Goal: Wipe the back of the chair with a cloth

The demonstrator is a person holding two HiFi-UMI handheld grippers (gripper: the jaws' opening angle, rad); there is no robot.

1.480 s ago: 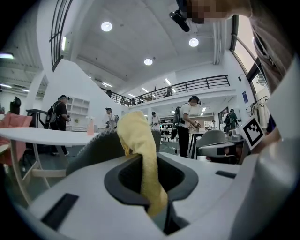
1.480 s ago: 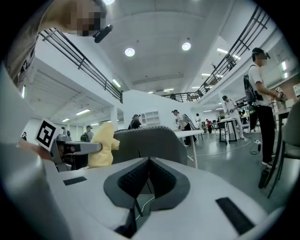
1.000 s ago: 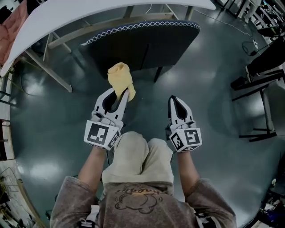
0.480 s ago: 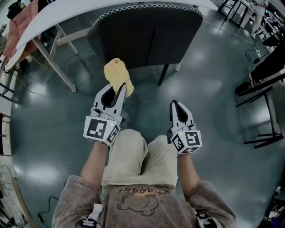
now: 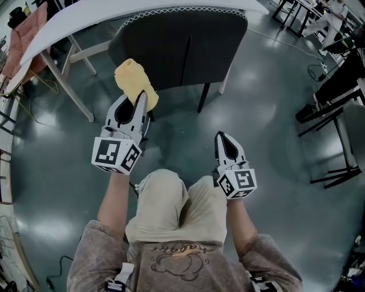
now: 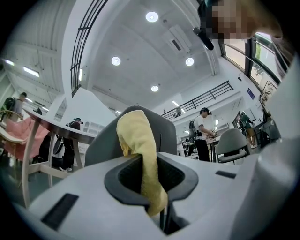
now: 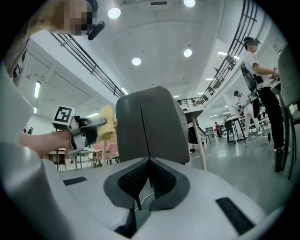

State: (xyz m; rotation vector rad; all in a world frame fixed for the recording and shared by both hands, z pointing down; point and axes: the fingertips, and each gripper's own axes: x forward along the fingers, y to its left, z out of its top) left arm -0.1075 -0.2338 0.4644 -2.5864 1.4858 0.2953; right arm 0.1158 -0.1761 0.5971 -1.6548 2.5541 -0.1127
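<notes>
Just beyond the left claw (image 5: 138,100), clamped on the yellow cloth (image 5: 132,80), the chair back (image 5: 182,48) stands far-right, contact unconfirmed; the right claw (image 5: 223,137), closed and empty, hangs nearer.

The glossy dark floor (image 5: 268,131) under me bears the chair (image 5: 171,51) ahead, a white table (image 5: 85,17) behind it, and black furniture (image 5: 342,77) at my right.

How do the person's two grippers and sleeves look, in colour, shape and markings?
The left gripper and the right gripper both have pale grey shells with tapering fingers, lined black inside. Each carries a cube with black-and-white square markers. The sleeves are grey-brown.
</notes>
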